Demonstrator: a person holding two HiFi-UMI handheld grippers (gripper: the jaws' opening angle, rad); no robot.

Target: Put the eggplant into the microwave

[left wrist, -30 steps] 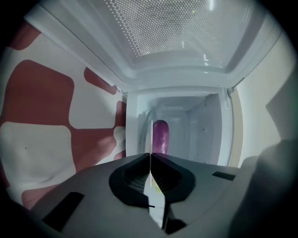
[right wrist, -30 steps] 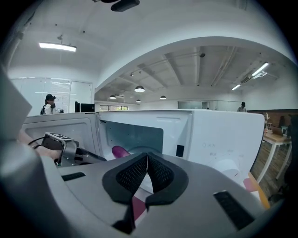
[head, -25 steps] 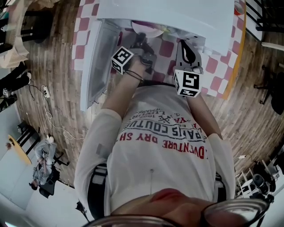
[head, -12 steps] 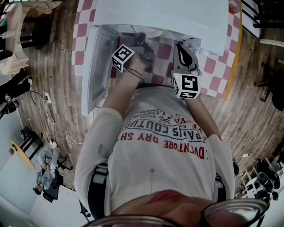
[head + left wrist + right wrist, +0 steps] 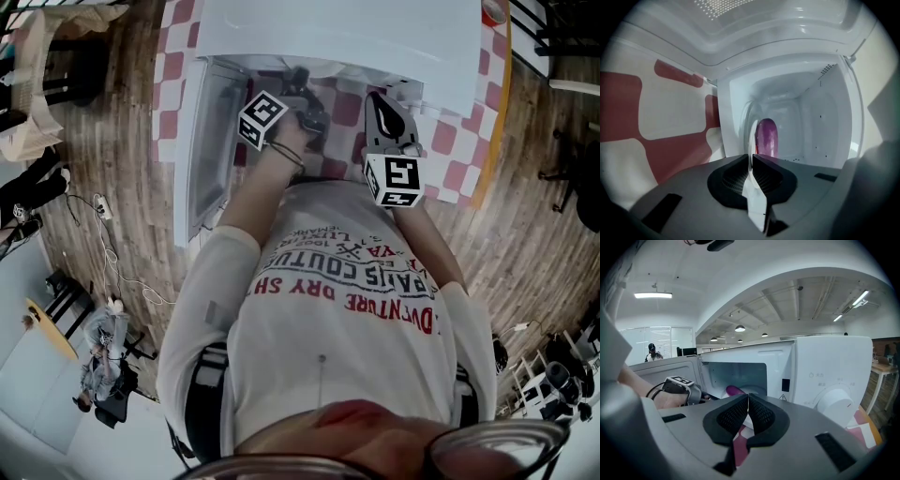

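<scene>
A purple eggplant (image 5: 766, 137) lies on a white plate (image 5: 752, 136) inside the white microwave (image 5: 337, 37), whose cavity stands open. My left gripper (image 5: 751, 171) is shut on the plate's near rim, which shows edge-on between the jaws. In the head view the left gripper (image 5: 300, 86) reaches under the microwave's top edge. The right gripper (image 5: 748, 411) is shut with nothing in it and hangs in front of the microwave, right of the opening. From there I see the eggplant (image 5: 735, 390) in the cavity and the left gripper (image 5: 680, 386) at the door side.
The microwave door (image 5: 208, 141) swings open to the left. Its control panel with a round dial (image 5: 836, 401) lies right of the cavity. A red-and-white checked cloth (image 5: 450, 141) covers the table. The person's body fills the lower head view.
The left gripper and plate have slid slightly farther under the microwave's top, so less of the plate shows from above. The right gripper has stayed in place.
</scene>
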